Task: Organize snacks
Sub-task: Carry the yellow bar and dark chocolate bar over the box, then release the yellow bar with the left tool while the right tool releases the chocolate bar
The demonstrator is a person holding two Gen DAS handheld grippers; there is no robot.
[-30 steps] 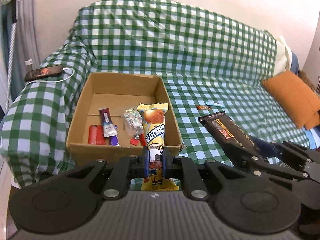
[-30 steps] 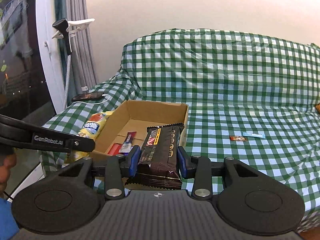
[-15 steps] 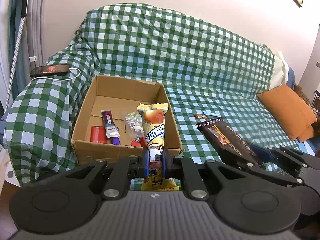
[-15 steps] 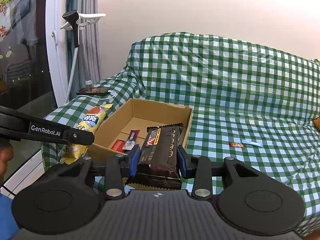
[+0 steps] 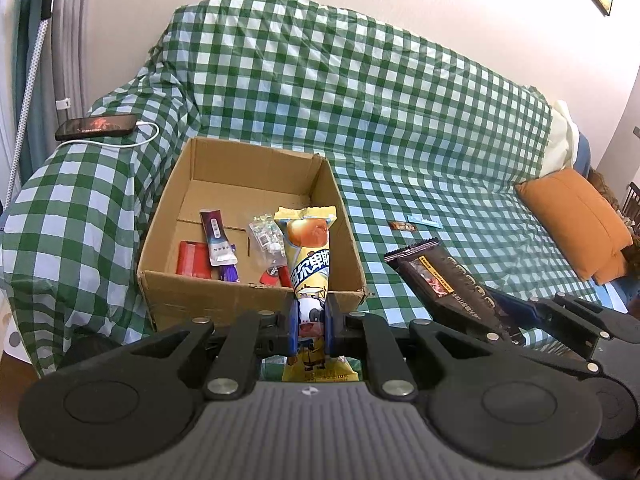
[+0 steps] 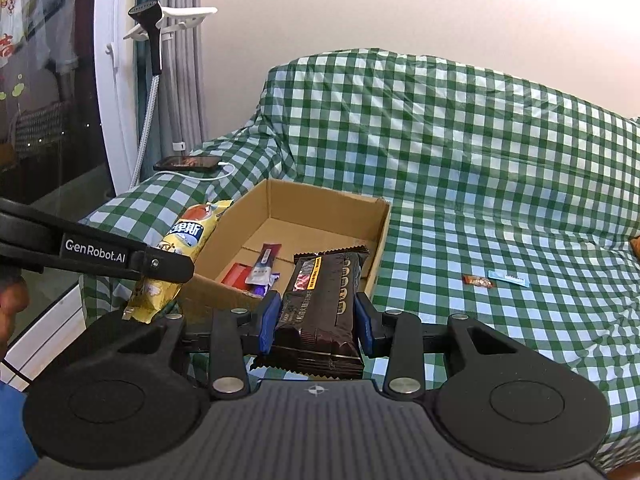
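My left gripper (image 5: 311, 322) is shut on a yellow snack packet (image 5: 310, 256), held upright just in front of the near wall of an open cardboard box (image 5: 256, 300). My right gripper (image 6: 316, 320) is shut on a dark brown snack packet (image 6: 324, 296), held in front of the box's near right corner (image 6: 376, 256). The box holds several small snacks, among them a red packet (image 5: 192, 258) and a purple-white sachet (image 5: 216, 240). Each gripper also shows in the other view: the left one (image 6: 160, 268) and the right one's brown packet (image 5: 444, 280).
The box sits on a sofa under a green checked cover (image 5: 400, 120). Two small snacks, one brown (image 6: 478, 281) and one light blue (image 6: 508, 278), lie on the seat to the right. A phone (image 5: 96, 126) on a cable rests on the armrest. An orange cushion (image 5: 576, 224) lies far right.
Both grippers have drawn back and risen slightly from the box, still holding their packets. The box and sofa now sit lower and farther in both views.
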